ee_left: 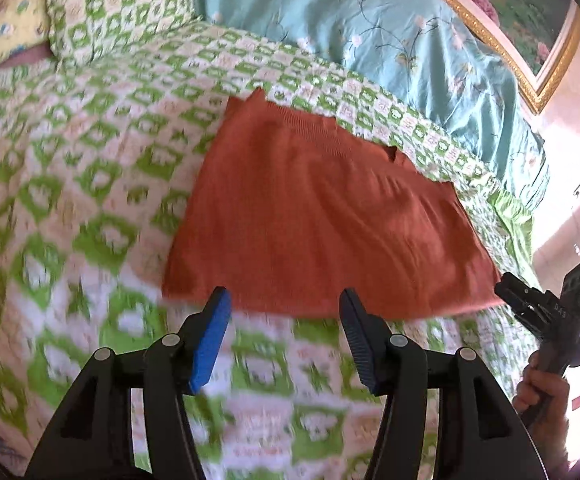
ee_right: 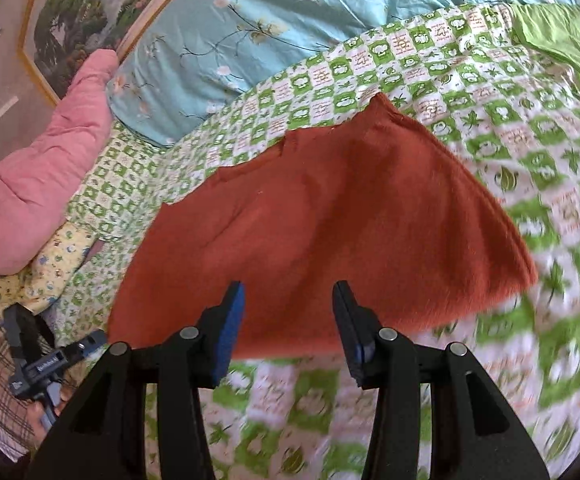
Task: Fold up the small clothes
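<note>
A rust-orange knitted garment (ee_left: 322,220) lies flat on the green-and-white patterned bedspread (ee_left: 89,184). My left gripper (ee_left: 285,300) hovers open just short of the garment's near hem, with nothing between its blue pads. In the right wrist view the same garment (ee_right: 322,232) spreads out ahead, and my right gripper (ee_right: 290,296) stands open over its near edge, also with nothing in it. The right gripper (ee_left: 546,312) shows at the right edge of the left wrist view, held by a hand. The left gripper (ee_right: 41,364) appears low on the left in the right wrist view.
A turquoise floral quilt (ee_left: 370,32) is bunched along the far side of the bed. A green checked pillow (ee_left: 117,4) lies at the far left, a pink padded cover (ee_right: 37,176) beside the quilt. A gold-framed painting (ee_left: 530,20) hangs on the wall behind.
</note>
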### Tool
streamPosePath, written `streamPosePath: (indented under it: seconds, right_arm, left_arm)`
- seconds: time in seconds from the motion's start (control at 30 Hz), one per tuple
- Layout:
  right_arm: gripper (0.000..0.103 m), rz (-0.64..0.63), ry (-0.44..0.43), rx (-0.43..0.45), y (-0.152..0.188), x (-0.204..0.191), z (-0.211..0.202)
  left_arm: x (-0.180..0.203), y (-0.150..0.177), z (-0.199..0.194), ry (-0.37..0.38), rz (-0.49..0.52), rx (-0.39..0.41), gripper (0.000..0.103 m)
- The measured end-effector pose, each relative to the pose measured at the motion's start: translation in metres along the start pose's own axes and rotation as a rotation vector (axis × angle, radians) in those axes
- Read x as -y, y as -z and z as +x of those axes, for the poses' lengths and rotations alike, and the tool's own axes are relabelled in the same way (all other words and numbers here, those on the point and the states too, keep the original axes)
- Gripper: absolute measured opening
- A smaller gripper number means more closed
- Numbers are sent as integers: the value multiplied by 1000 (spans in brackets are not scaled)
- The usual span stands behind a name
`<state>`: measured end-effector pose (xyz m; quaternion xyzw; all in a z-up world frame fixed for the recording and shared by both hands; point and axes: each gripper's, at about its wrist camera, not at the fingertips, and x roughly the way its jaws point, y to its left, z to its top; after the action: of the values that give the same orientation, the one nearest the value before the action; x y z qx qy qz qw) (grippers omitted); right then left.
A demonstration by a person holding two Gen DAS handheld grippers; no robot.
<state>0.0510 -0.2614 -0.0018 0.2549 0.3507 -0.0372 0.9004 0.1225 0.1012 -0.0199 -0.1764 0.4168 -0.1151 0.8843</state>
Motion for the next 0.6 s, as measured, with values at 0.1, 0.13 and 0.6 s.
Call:
streamPosePath:
  seconds: [0.1,0.13,0.6]
  right_arm:
    - [51,14,-14,4,11,-3,-7]
    - [52,18,-18,2,15,-4,-9]
    - [53,16,-56,-36,44,-16,-17]
  left_arm:
    - [2,12,-3,18,-15,-12,59]
    - [3,14,-3,19,-18,-13,59]
    - [-1,26,9,74,-124,-62,62]
